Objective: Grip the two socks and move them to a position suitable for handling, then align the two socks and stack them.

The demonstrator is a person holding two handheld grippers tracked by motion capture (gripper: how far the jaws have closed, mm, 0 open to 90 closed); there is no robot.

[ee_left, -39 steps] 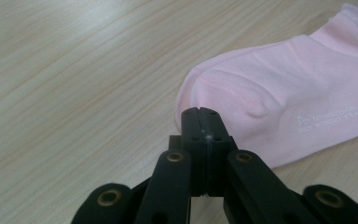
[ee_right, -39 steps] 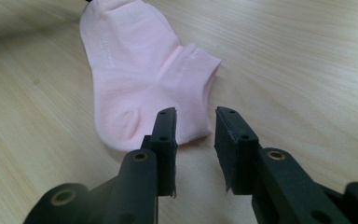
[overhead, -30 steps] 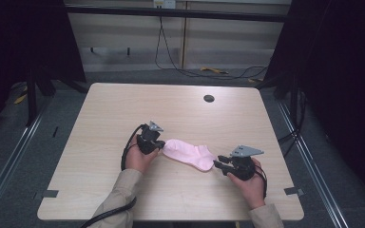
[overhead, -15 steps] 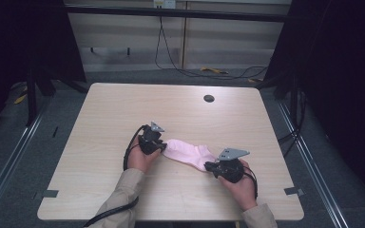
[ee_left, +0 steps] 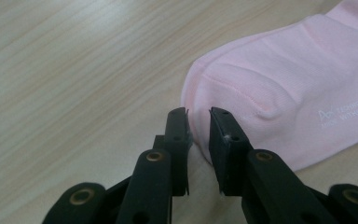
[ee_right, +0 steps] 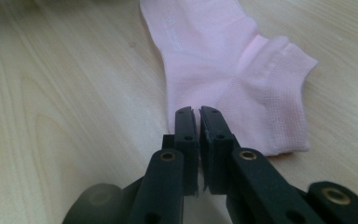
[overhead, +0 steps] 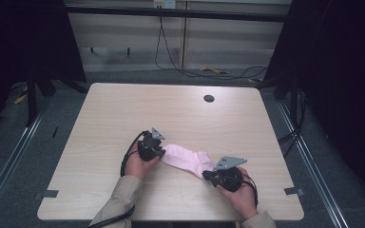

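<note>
Right gripper (overhead: 208, 175) has slid in toward the pink sock (overhead: 186, 159) since a second ago and now sits at its cuff end; left gripper (overhead: 158, 153) has barely shifted at the toe end. Sock lies flat on the table (overhead: 104, 118), near the front edge, long axis running from upper left at the toe down to lower right at the cuff in the high view, one gripper at each end. Right jaws look pinched nearly together in the right gripper view (ee_right: 198, 114), tips at the sock's (ee_right: 223, 70) heel-side edge; a thin slit remains, and I can't confirm fabric is actually caught between them, so I read it as closed at the edge, grip unproven. Left jaws have just eased shut a little; in the left gripper view (ee_left: 198, 114) a narrow gap stands between them, with the toe edge (ee_left: 279, 93) running into that gap, pads not clearly pressing on it. Judgement: next move depends on both ends being pinched, with the pull along the long axis. Hard to read: jaw tips hide the fabric edge in both gripper views, and hands cover the gripper bodies from above.
</note>
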